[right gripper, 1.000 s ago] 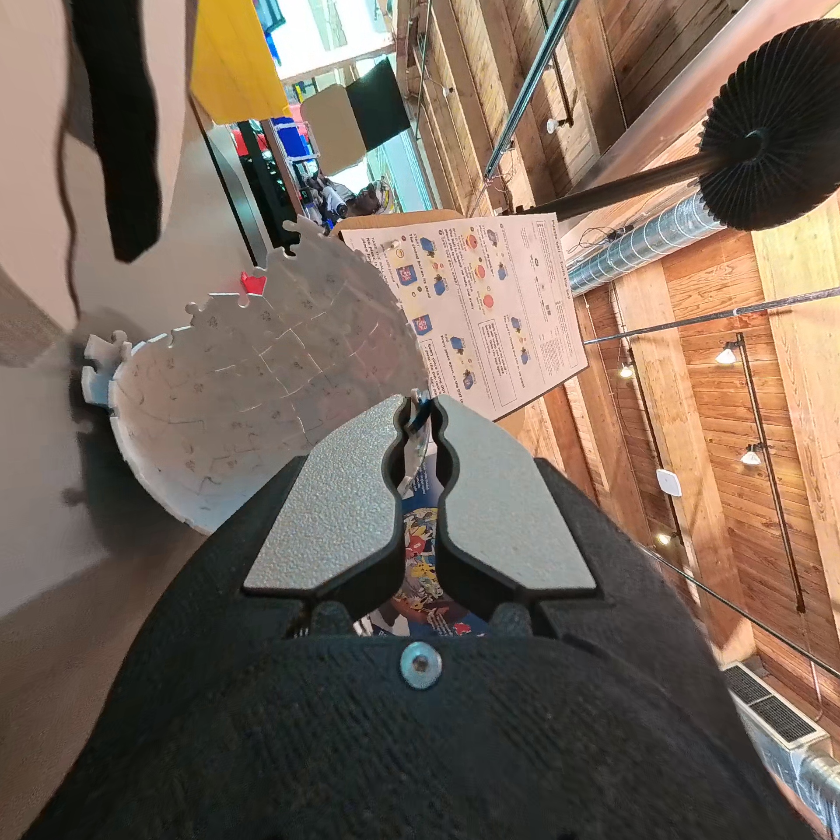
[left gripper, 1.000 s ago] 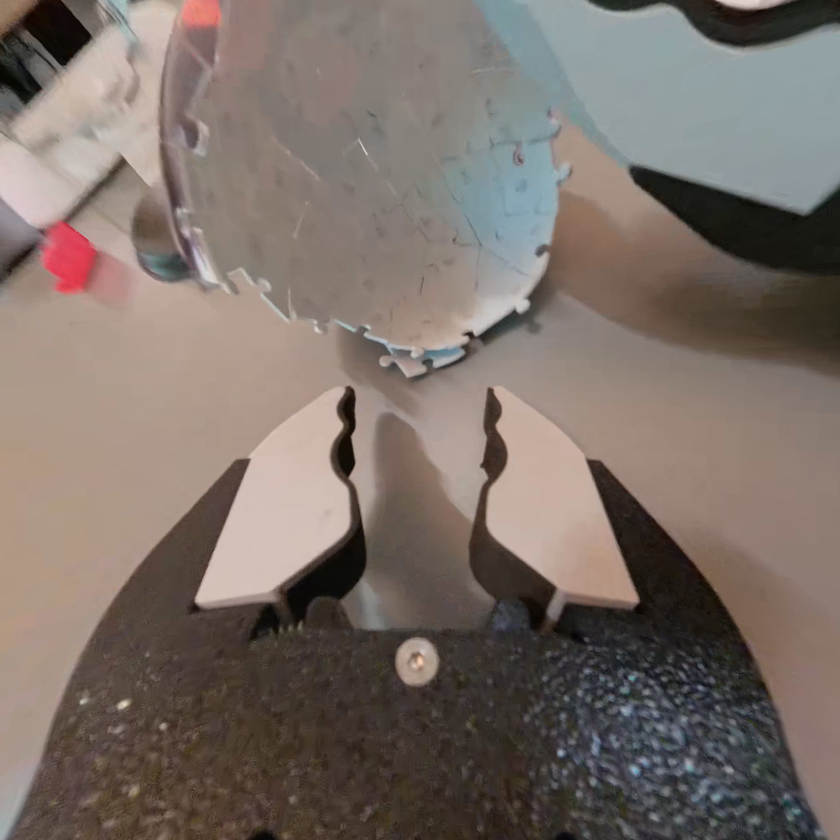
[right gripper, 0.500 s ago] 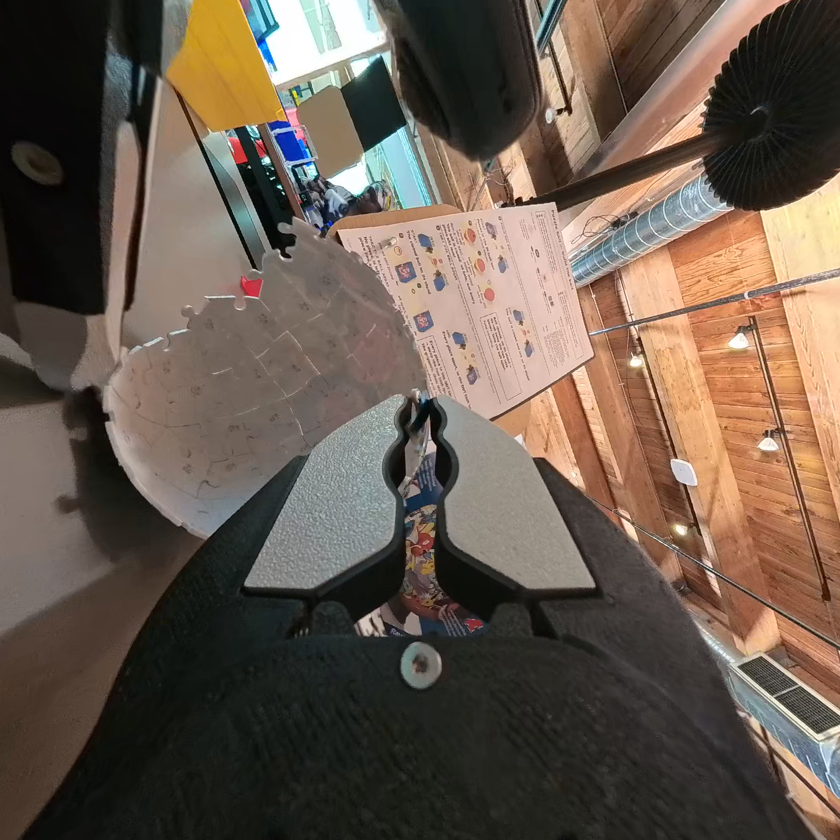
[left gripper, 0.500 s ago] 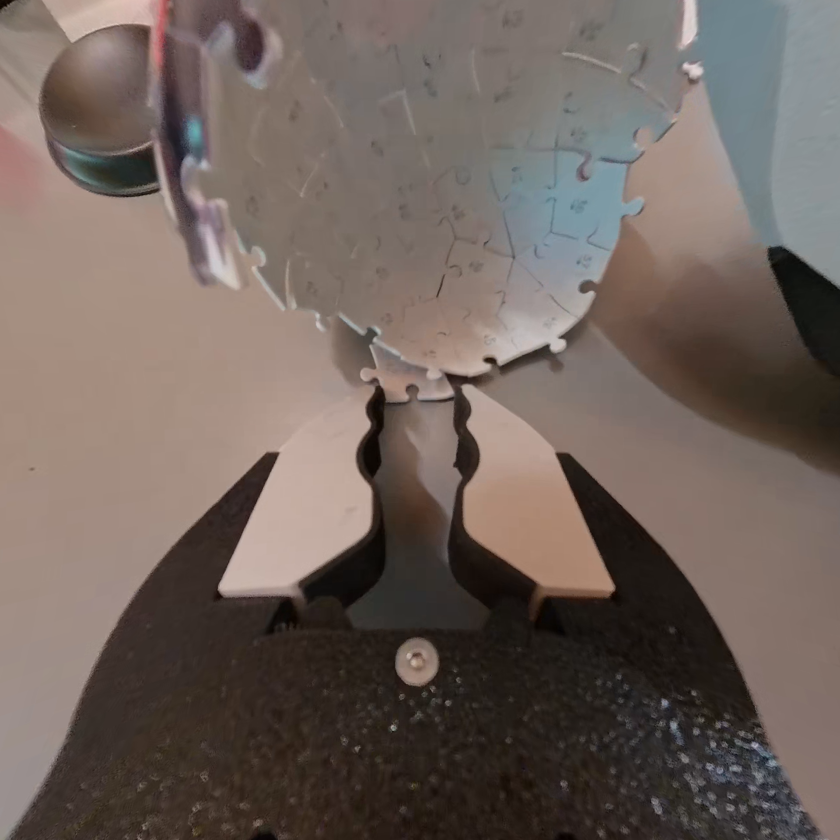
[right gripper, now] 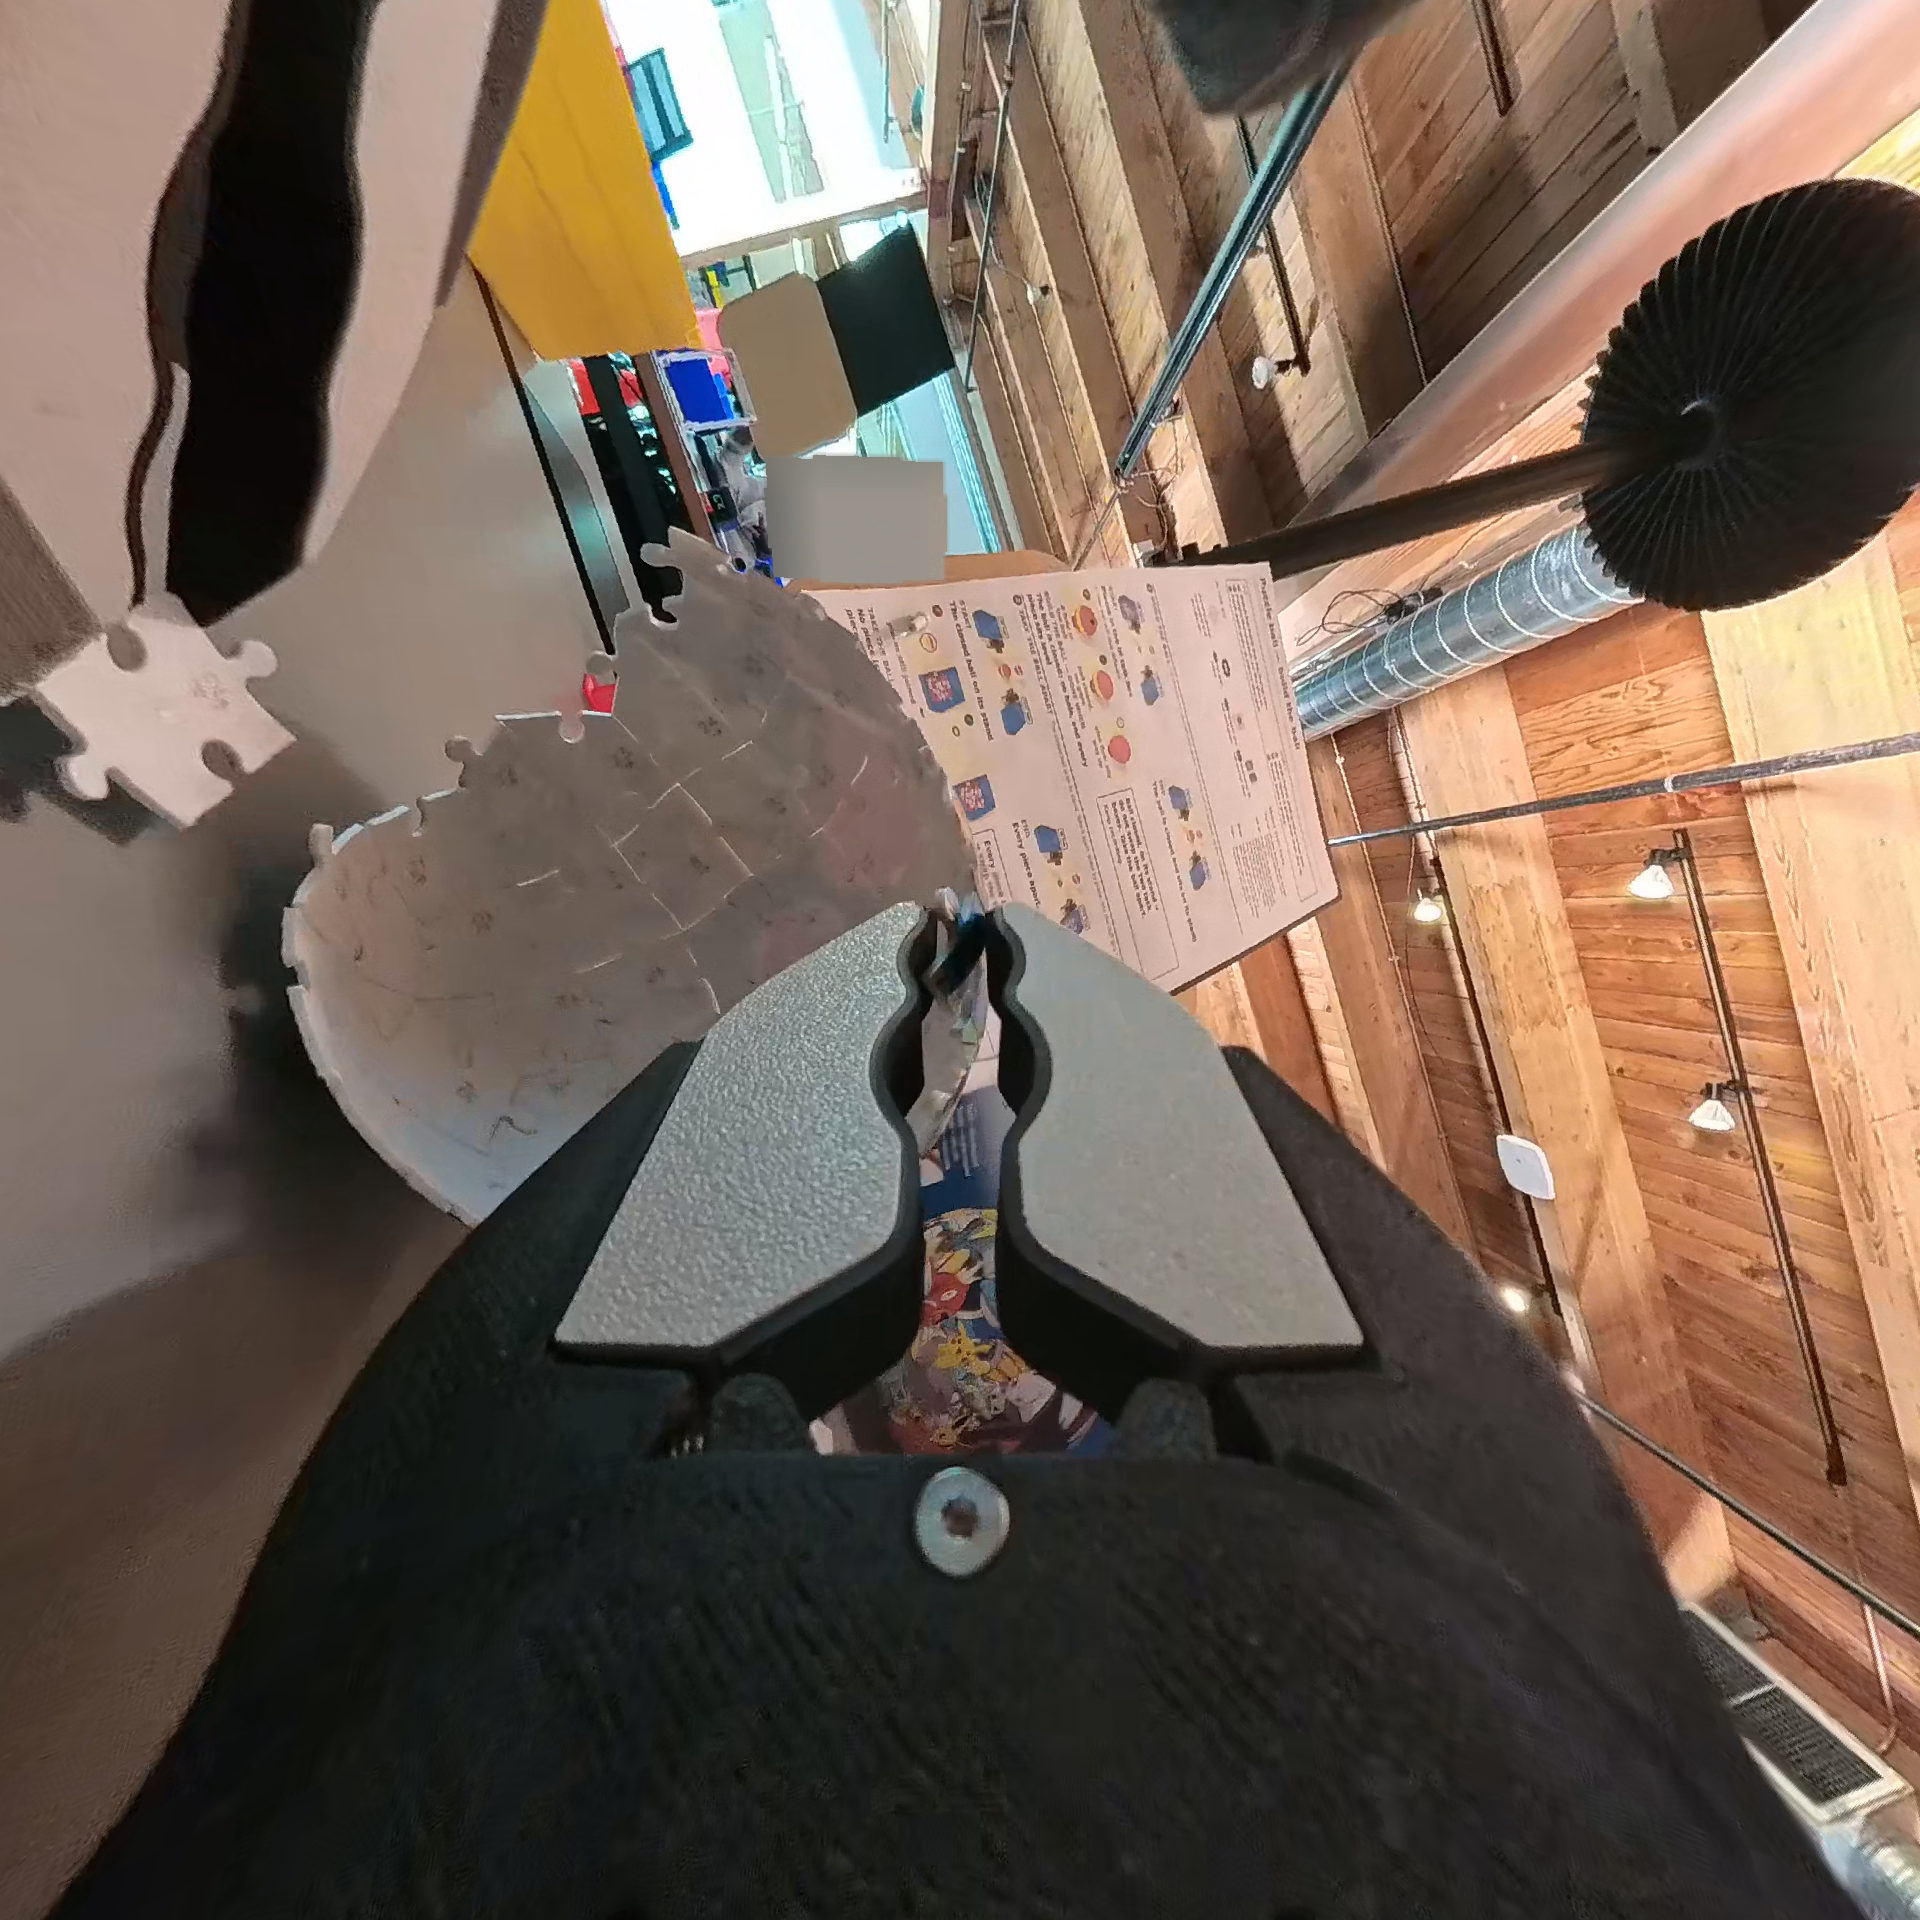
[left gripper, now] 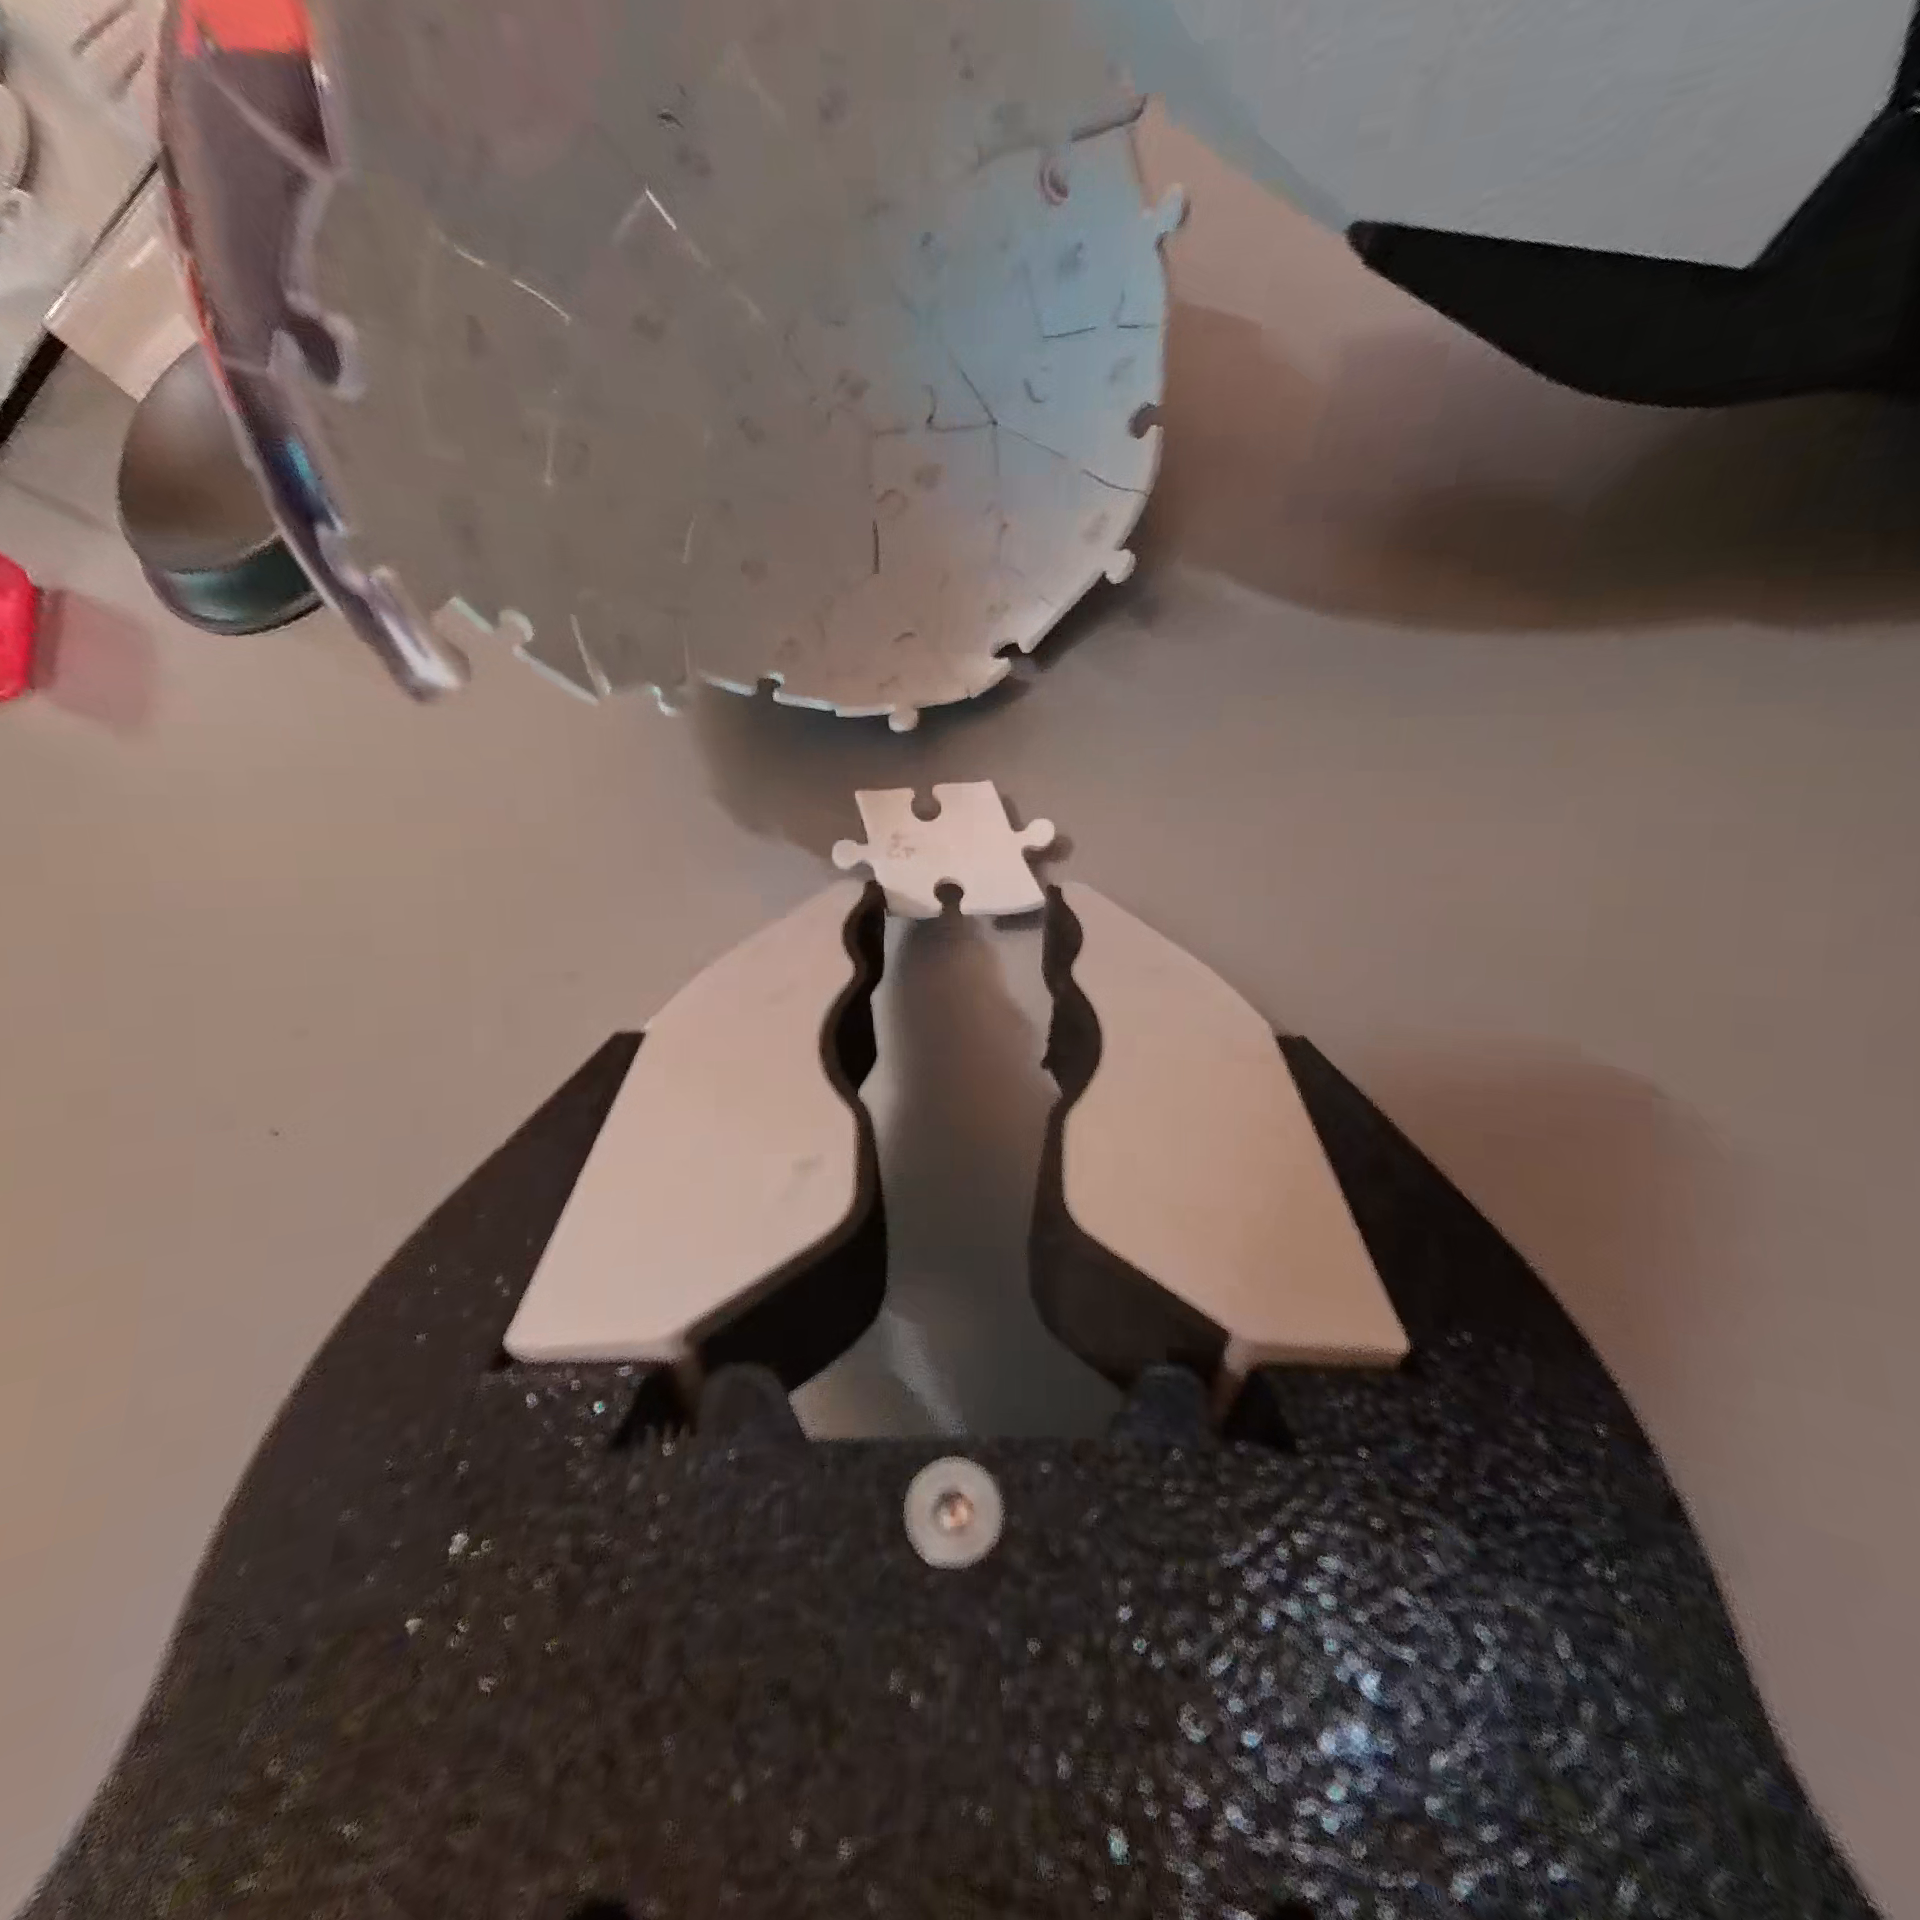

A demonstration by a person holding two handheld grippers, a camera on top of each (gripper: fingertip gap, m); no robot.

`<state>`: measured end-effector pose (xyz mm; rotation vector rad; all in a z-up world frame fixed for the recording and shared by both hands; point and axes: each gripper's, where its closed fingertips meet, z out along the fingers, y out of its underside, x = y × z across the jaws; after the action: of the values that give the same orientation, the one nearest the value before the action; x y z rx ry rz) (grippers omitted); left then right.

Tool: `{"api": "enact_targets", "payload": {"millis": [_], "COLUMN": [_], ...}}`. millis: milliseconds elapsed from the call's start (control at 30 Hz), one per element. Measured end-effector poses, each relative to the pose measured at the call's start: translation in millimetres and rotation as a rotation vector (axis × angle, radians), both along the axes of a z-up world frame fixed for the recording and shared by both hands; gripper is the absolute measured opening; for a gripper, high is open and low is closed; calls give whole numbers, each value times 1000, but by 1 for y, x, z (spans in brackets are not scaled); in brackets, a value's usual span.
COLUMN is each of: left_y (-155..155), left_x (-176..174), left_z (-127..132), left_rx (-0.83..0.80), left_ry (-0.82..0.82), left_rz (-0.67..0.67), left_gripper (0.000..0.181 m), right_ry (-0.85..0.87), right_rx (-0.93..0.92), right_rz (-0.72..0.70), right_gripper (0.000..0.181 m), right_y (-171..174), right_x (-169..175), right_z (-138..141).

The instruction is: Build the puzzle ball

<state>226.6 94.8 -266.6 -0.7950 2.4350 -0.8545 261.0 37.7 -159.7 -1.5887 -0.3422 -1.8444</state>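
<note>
Your left gripper (left gripper: 961, 914) pinched a single loose puzzle piece (left gripper: 948, 852) at its very fingertips, blank grey underside up, with only the piece's near edge caught between the pads and the jaws otherwise standing well apart. Just beyond that piece, not touching it, hung the half-built ball shell (left gripper: 727, 353), its toothed rim facing the piece across a small gap over the grey table (left gripper: 1455, 831).

Your right gripper (right gripper: 961, 930) was clamped tight on the shell's rim (right gripper: 623, 914), holding it up with the hollow inside turned leftward of the fingers; printed cartoon artwork showed on the outer skin between the fingers. By my judgement about half the sphere was assembled, and this piece was not yet seated, with the whole upper half still to come.

Beyond the right fingertips an instruction sheet (right gripper: 1122, 769) stood propped; it carried coloured diagrams and text, too small to make out. The pieces' backs bore faint small marks.
</note>
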Motion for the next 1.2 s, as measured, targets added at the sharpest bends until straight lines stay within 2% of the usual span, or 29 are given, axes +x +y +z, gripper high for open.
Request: {"api": "enact_targets", "payload": {"millis": [500,833,967,1033,1133,1200], "left_y": [-6,-1,7,11,12,9], "left_x": [7,7,-1,2,18,26], "left_z": [-3,-7,5,30,79,101], "left_rx": [-54,-32,-5,10,45,103], "left_ry": [28,51,53,-48,-388,-603], "left_rz": [24,23,13,-6,-2,-7], "left_gripper": [28,32,32,33,37,46], "right_ry": [-65,-80,-85,-84,-81,-81], "right_rx": [-89,-113,-123,-122,-118,-119], "right_rz": [45,61,62,60,58,58], "right_gripper": [10,11,11,12,12,12], "right_y": [16,20,21,20,20,20], "right_x": [-16,-20,-21,-20,-19,-19], "right_z": [-4,-7,-7,-7,-7,-7]}}
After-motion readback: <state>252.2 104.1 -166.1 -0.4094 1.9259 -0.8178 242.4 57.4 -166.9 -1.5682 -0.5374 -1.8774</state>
